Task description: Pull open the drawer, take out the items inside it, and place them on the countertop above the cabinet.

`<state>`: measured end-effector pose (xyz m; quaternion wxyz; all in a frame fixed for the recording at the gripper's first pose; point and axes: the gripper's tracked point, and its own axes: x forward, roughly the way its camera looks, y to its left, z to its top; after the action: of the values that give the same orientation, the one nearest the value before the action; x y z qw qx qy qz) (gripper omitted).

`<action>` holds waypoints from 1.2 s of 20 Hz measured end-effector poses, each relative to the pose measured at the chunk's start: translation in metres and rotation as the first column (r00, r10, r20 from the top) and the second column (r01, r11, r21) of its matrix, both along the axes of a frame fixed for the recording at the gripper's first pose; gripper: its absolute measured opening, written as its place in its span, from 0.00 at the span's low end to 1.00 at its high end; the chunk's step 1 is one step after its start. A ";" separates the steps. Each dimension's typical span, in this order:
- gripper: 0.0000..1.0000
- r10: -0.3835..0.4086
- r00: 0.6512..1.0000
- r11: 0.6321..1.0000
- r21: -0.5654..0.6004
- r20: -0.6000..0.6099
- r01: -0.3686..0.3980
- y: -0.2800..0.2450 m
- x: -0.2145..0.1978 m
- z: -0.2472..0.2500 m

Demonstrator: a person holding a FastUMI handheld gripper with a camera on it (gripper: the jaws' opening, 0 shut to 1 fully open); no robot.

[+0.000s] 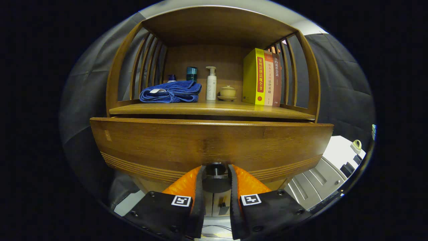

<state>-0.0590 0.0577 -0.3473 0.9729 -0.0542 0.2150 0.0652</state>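
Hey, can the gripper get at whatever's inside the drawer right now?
Probably not yet. The gripper has its fingers on either side of the drawer knob, and the drawer front stands out only slightly from under the countertop, so the inside stays covered. The drawer needs pulling out further first.

Beyond the gripper (215, 175), whose fingers are clamping the drawer knob (215, 168), the yellow book (250, 77) is showing 常用法律法规全书; the beige book (268, 80) is showing 法律基础, and the brown book (276, 80) 社会法.
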 end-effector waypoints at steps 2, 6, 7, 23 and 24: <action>0.41 0.003 1.000 1.000 0.004 -0.008 -0.002 -0.004 -0.014 0.004; 0.40 0.004 0.999 1.000 0.016 -0.036 -0.003 -0.008 -0.043 0.008; 0.40 0.003 0.999 1.000 0.015 -0.048 -0.002 -0.007 -0.048 0.008; 0.35 -0.011 0.995 1.000 0.025 -0.098 0.014 -0.022 -0.110 0.021; 0.35 -0.013 0.995 0.999 0.028 -0.100 0.015 -0.023 -0.114 0.022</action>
<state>-0.1734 0.0350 -0.3256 0.9620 -0.0355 0.2629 0.0640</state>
